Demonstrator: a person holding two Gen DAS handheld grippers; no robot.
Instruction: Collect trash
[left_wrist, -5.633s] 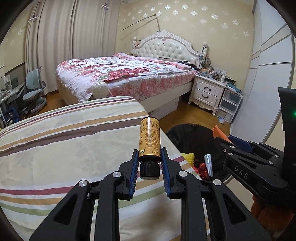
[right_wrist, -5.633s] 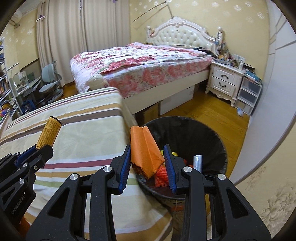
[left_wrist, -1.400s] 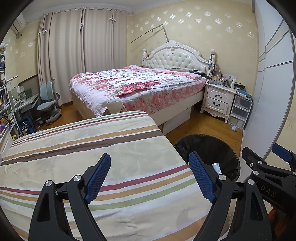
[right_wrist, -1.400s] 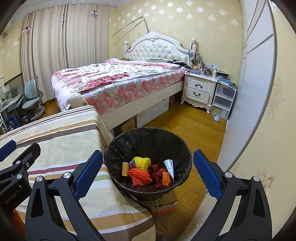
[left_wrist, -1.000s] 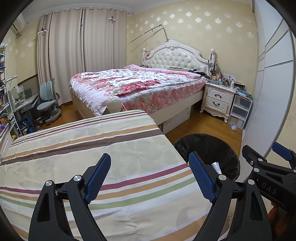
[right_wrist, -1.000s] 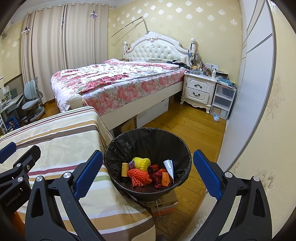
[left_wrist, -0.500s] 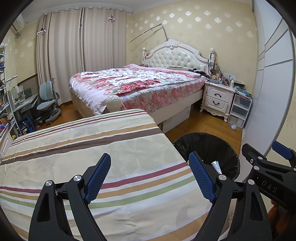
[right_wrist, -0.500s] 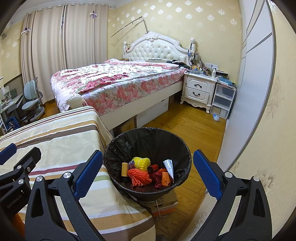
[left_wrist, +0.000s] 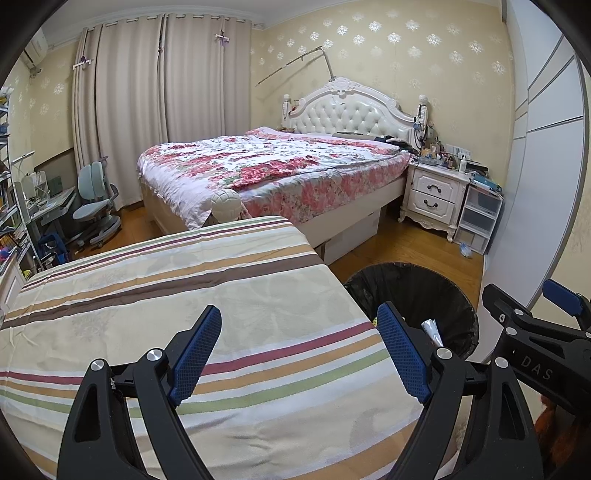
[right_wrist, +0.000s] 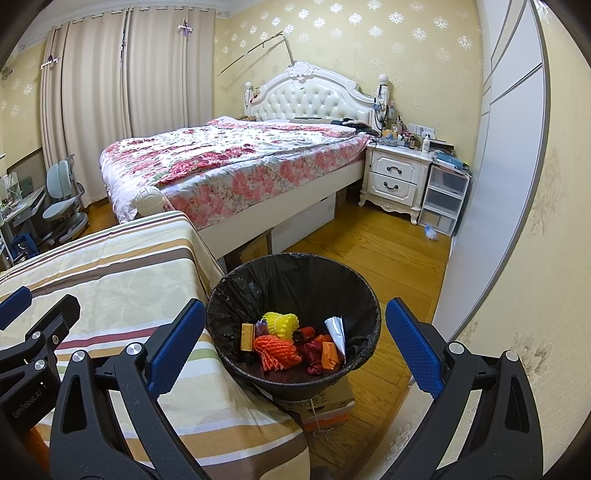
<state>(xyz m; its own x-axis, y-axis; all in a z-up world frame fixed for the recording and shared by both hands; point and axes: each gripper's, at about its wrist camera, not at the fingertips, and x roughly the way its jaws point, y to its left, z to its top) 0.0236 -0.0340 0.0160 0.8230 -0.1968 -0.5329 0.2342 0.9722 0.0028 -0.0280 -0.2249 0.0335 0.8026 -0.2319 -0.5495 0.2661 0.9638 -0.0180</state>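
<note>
A black-lined trash bin (right_wrist: 295, 269) stands on a cardboard box beside the striped table. In it lie a gold bottle (right_wrist: 247, 336), orange netting (right_wrist: 277, 349), yellow foam netting (right_wrist: 280, 323), an orange piece (right_wrist: 330, 353) and a silver wrapper (right_wrist: 337, 328). My right gripper (right_wrist: 295, 343) is wide open and empty, above and in front of the bin. My left gripper (left_wrist: 301, 349) is wide open and empty over the striped tablecloth (left_wrist: 166, 295). The bin also shows in the left wrist view (left_wrist: 413, 291), to the right of the table.
A bed with a floral cover (right_wrist: 236, 162) stands behind the table. A white nightstand (right_wrist: 397, 181) and plastic drawers (right_wrist: 443, 199) stand at the far right. A wardrobe wall (right_wrist: 491, 184) runs along the right. A desk chair (left_wrist: 94, 199) is far left.
Since 5.6 s ago both grippers opened; the gold bottle and the orange piece they held now lie in the bin. In the last second nearly nothing moved.
</note>
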